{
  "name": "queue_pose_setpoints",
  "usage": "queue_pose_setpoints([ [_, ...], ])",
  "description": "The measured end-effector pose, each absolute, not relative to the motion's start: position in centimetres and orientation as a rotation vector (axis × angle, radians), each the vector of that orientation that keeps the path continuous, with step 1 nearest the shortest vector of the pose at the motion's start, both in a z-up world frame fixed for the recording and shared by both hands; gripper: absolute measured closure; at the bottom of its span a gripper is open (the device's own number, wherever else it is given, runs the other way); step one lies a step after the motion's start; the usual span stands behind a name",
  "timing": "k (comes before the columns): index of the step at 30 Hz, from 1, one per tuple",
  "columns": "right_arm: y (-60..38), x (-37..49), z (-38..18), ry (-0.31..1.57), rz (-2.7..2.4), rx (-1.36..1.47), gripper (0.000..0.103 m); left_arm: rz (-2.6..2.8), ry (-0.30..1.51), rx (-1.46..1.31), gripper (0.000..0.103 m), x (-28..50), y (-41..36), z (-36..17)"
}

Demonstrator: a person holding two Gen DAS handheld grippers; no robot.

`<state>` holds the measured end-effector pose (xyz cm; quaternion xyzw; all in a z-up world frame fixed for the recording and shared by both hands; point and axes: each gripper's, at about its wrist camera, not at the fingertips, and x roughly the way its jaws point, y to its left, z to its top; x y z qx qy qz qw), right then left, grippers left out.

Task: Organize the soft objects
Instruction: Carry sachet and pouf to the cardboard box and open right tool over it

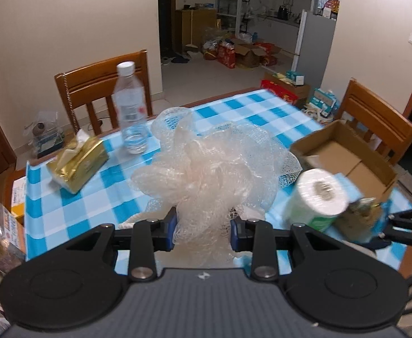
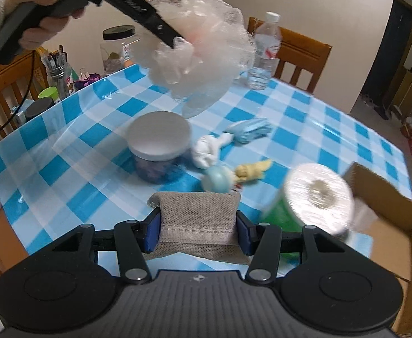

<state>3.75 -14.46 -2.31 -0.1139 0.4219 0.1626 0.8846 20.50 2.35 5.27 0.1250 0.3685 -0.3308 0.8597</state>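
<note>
Item: our left gripper [image 1: 201,232], jaws narrow and pressed on a pale mesh bath sponge [image 1: 206,163] lifted clear of the table [image 1: 73,205].

Item: our right gripper [image 2: 199,232], clamped on a grey fabric pad [image 2: 199,225], whose lower edge is cut off behind the gripper body.

Item: paper roll [image 2: 317,195], blurred, at 3 o'clock beside a cardboard box [image 2: 389,225].

Right view only: grey-lidded jar [image 2: 159,148], a white and blue bundle, perhaps socks [image 2: 234,139], a small toy [image 2: 235,176] and a hand [image 2: 41,19] at 10 o'clock.

Left view only: gold tissue pack [image 1: 77,163], kitchen doorway.

Both: water bottle [image 1: 130,109], blue-checked cloth, wooden chairs [image 1: 101,87].
</note>
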Motion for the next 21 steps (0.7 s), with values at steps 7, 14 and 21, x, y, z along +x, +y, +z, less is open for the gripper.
queue_pose_setpoints([
  [7,-21.7,1.8,-0.8,0.879,0.297,-0.229,0.045,-0.733,0.768,0.232,0.070,17.0,-3.5,6.9],
  [14,-29.6,0.8,-0.1,0.871,0.215,-0.208,0.045,-0.790,0.756,0.244,0.070,15.3,-10.3,7.5],
  [21,-36.4,1.2,0.0,0.855,0.123,-0.194,0.045,-0.848,0.740,0.272,0.070,14.8,-17.3,7.6],
])
